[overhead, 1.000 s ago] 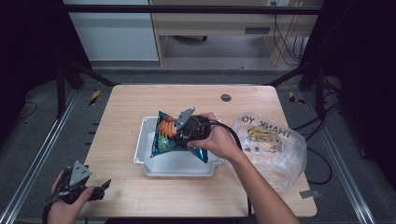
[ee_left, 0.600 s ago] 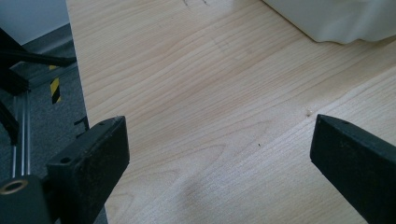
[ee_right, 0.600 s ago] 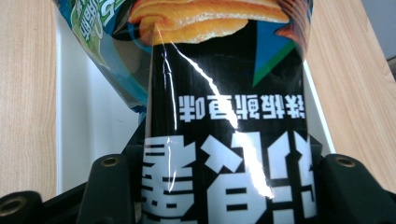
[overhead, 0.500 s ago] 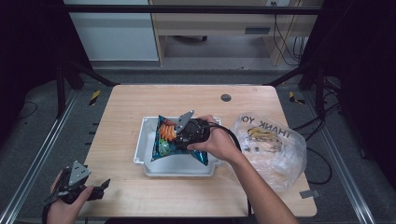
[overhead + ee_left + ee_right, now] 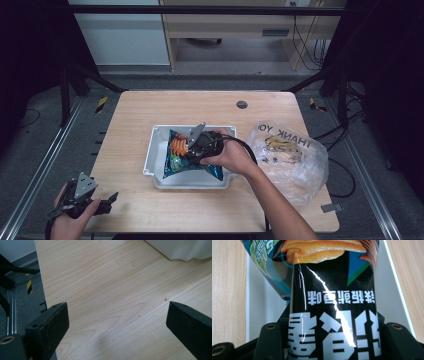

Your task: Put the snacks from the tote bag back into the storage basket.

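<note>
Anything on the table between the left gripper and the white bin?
No. Between the left gripper and the bin lies bare wood, as the high view shows.

Item we log: chip bag — black, white upside-down lettering, orange chips pictured up top — pinched between our jaws, above a white tray on the wood table.

A light wooden table stands on a grey floor. At 12 o'clock is a wooden desk, with a white cabinet at 11.
</note>
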{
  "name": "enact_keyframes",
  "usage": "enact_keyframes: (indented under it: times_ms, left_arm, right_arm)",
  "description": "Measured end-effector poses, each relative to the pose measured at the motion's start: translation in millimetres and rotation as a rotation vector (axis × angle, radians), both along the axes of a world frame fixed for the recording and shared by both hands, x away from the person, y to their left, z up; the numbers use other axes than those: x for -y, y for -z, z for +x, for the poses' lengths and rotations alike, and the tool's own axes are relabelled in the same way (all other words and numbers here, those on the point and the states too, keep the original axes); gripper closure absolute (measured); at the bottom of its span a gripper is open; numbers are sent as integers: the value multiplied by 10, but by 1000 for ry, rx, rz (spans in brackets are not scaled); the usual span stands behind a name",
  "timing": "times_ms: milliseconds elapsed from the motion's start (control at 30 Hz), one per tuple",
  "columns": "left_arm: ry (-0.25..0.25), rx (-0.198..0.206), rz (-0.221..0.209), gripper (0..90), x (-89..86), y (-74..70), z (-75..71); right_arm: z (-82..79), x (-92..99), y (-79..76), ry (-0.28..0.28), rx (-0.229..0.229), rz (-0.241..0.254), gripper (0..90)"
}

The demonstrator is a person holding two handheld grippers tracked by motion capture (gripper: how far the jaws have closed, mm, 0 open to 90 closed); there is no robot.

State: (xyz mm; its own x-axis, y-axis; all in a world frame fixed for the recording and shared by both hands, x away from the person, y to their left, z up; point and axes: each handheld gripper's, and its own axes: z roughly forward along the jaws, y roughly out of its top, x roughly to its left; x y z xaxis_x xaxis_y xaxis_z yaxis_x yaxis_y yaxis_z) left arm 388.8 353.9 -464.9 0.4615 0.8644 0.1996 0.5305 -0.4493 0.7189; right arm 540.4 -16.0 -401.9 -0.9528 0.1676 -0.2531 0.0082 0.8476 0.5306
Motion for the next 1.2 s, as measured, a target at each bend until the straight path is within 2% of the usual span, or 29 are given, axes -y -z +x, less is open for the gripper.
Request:
enact_keyframes:
  times_ms: [133,200,333,633,1200]
  left_arm:
    - [1,1,-1,41,5,1,2]
    - [1,0,0,41,4,1,0]
    - [2,-2,0,40,2,4,2]
    - [5,2,0,40,9,-2,3]
    - [7,8,0,40,9,-10,0]
  right_arm:
    - [28,-14,30,-1,-5,-5,432]
    - [49,-24,64,-7,-5,-25,431]
    - [72,-12,75,4,-5,-12,431]
    - [110,-10,162,-4,-24,-27,432]
    - [143,-48,214,-3,-46,-32,431]
